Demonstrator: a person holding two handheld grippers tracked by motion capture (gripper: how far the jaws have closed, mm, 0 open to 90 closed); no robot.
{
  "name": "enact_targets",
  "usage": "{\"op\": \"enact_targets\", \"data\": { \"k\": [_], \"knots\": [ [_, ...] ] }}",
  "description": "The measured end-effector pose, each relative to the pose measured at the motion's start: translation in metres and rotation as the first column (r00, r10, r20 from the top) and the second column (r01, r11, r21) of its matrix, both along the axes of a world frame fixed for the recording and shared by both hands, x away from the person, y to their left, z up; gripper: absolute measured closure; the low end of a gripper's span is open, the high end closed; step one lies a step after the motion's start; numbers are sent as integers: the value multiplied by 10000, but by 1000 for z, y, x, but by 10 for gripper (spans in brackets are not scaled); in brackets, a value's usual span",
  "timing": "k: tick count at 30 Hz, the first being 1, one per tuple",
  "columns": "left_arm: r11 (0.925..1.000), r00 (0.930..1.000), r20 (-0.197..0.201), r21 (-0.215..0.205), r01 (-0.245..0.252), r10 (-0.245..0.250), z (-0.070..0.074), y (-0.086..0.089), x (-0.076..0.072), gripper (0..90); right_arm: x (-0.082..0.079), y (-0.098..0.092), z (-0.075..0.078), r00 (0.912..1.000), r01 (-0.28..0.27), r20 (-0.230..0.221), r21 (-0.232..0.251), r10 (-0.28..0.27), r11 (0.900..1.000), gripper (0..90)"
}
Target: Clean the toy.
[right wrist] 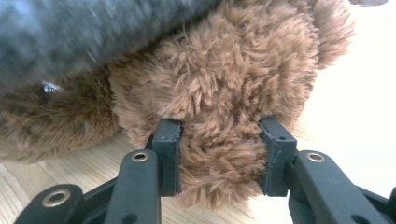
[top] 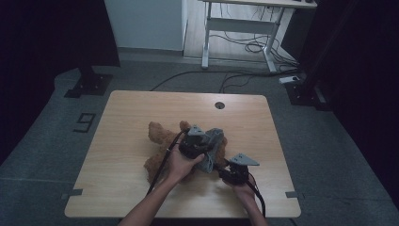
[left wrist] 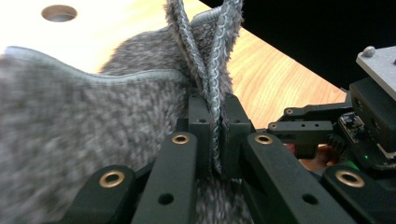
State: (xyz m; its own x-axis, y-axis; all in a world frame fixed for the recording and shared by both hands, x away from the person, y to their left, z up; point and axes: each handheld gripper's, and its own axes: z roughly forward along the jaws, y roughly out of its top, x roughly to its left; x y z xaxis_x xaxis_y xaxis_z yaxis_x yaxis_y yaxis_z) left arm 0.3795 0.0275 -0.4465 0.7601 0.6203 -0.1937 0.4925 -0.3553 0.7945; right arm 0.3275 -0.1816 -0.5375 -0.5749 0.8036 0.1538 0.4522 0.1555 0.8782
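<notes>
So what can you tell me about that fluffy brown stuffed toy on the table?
The fluffy brown stuffed toy lies flat mid-table, shaggy plush all over. A grey knitted cloth drapes over part of it, its edge pinched by the left gripper. The right gripper squeezes one rounded plush limb between its black jaws.

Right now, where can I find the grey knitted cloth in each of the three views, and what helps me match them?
High view: the grey knitted cloth lies on the brown plush toy at table centre, under the left gripper.
Left gripper view: it covers the left and centre, its edge pinched between the jaws.
Right gripper view: a blurred grey band along the top left.
Shared landmark: the light wooden table.
</notes>
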Motion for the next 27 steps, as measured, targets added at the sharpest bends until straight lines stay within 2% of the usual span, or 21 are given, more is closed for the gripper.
{"op": "enact_targets", "data": {
  "k": [4, 6, 7, 9, 10, 11, 12, 14, 15, 17, 18, 20, 22, 24, 26, 27],
  "knots": [
    [9988, 9986, 311, 196, -442, 436, 4, 18, 0, 846, 1, -1, 0, 10000, 7, -76, 85, -6, 10000, 584],
    [9941, 9950, 463, 601, -907, 880, 2, 31, 2, 847, 1, -2, -1, 9999, 35, -138, 155, -32, 9999, 584],
    [9926, 9944, 386, 678, -1005, 981, 0, 36, 3, 848, 2, -3, -1, 9998, 42, -175, 201, -38, 9998, 584],
    [9922, 9941, -12, 619, -1079, 1081, -9, 50, 5, 849, 2, -4, -1, 9997, 25, -228, 275, -18, 9996, 584],
    [9941, 9943, -236, 344, -1031, 1040, -13, 57, 4, 849, 2, -5, -1, 9997, 12, -247, 279, -6, 9996, 584],
    [9961, 9951, -454, 10, -883, 883, -15, 63, 3, 849, 2, -4, -2, 9997, 4, -240, 277, 3, 9996, 584],
    [9968, 9958, -488, -140, -785, 778, -15, 66, 2, 849, 2, -4, -2, 9997, -11, -243, 225, 16, 9997, 584],
    [9982, 9992, -281, -518, -312, 298, -13, 67, -6, 850, 2, -4, -2, 9997, 10, -238, 203, -5, 9998, 584],
    [9968, 9999, -48, -791, 99, -103, -10, 65, -12, 849, 2, -4, -2, 9997, 15, -245, 207, -10, 9998, 584],
    [9874, 9958, 93, -1291, 913, -909, -5, 57, -21, 849, 2, -4, -2, 9997, 12, -246, 239, -6, 9997, 584],
    [9818, 9907, 208, -1327, 1357, -1341, -2, 50, -26, 849, 2, -4, -2, 9997, 17, -254, 241, -11, 9997, 584],
    [9769, 9809, 466, -921, 1927, -1891, 2, 31, -37, 848, 2, -4, -2, 9997, 5, -247, 245, 1, 9997, 584],
    [9780, 9772, 601, -343, 2057, -2035, -3, 13, -42, 848, 2, -4, -2, 9997, 9, -250, 253, -3, 9997, 584],
    [9834, 9821, 530, 201, 1802, -1810, -14, 1, -40, 848, 2, -5, -2, 9997, -4, -250, 245, 10, 9997, 584],
    [9874, 9886, 374, 666, 1433, -1460, -28, -2, -35, 849, 1, -5, -3, 9996, -38, -266, 214, 44, 9998, 584],
    [9896, 9904, 217, 491, 1350, -1362, -34, 0, -32, 851, 1, -6, -3, 9996, -44, -271, 208, 50, 9998, 584]
  ]
}}
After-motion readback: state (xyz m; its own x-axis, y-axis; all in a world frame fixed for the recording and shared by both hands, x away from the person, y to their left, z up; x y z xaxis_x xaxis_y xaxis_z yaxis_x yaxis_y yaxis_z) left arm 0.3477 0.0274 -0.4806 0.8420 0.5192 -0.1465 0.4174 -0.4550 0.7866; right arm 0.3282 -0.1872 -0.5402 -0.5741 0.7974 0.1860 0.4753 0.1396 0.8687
